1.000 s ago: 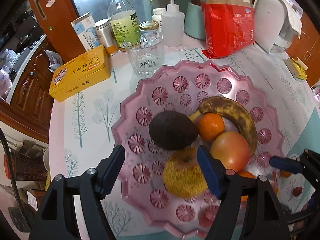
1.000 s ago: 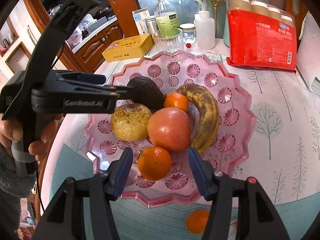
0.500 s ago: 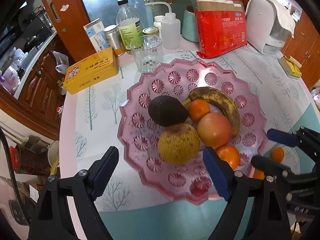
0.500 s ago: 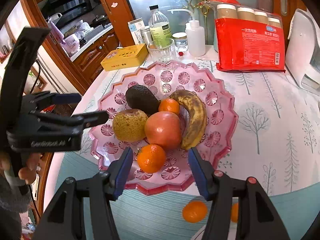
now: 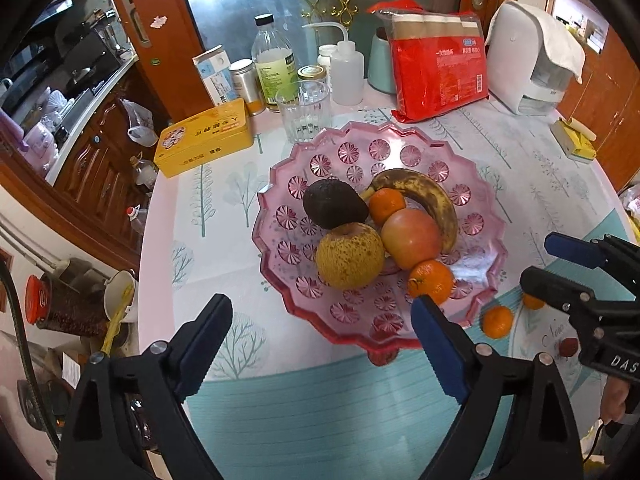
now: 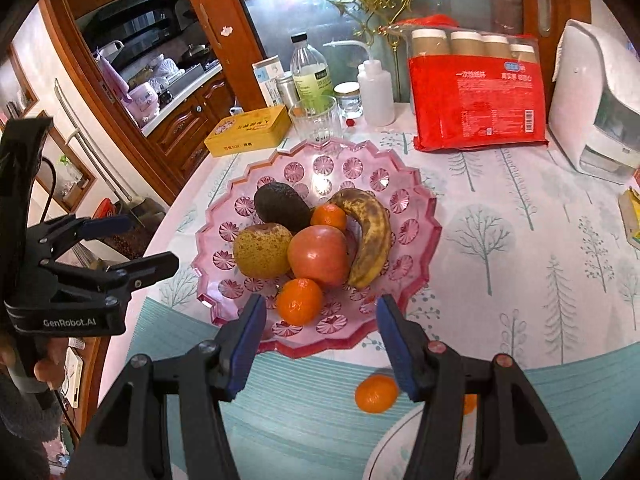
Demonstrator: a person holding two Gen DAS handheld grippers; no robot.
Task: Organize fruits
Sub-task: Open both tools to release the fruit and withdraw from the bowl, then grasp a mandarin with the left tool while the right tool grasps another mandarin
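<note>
A pink glass bowl (image 5: 280, 168) holds a dark avocado (image 5: 334, 204), a speckled pear (image 5: 350, 256), an apple (image 5: 410, 238), a brown banana (image 5: 424, 196) and two tangerines (image 5: 430, 282). Two more tangerines (image 5: 497, 321) lie loose on the table by the bowl's near rim. My left gripper (image 5: 320, 320) hovers above the bowl's near edge, its jaws opening with nothing between them. My right gripper (image 6: 320, 312) hangs open above the near rim of the bowl (image 6: 420, 184), clear of the tangerine (image 6: 299, 300) below it.
Behind the bowl stand a yellow tin (image 5: 206, 138), a glass tumbler (image 5: 304, 110), bottles, a red pack of paper cups (image 5: 438, 68) and a white appliance (image 5: 532, 56). A white plate (image 6: 400, 440) sits at the near right. The table edge runs along the left.
Both grippers have pulled back and up from the bowl. The left jaws have spread wider, and the pear that sat between them now lies free. The right jaws kept their width.
</note>
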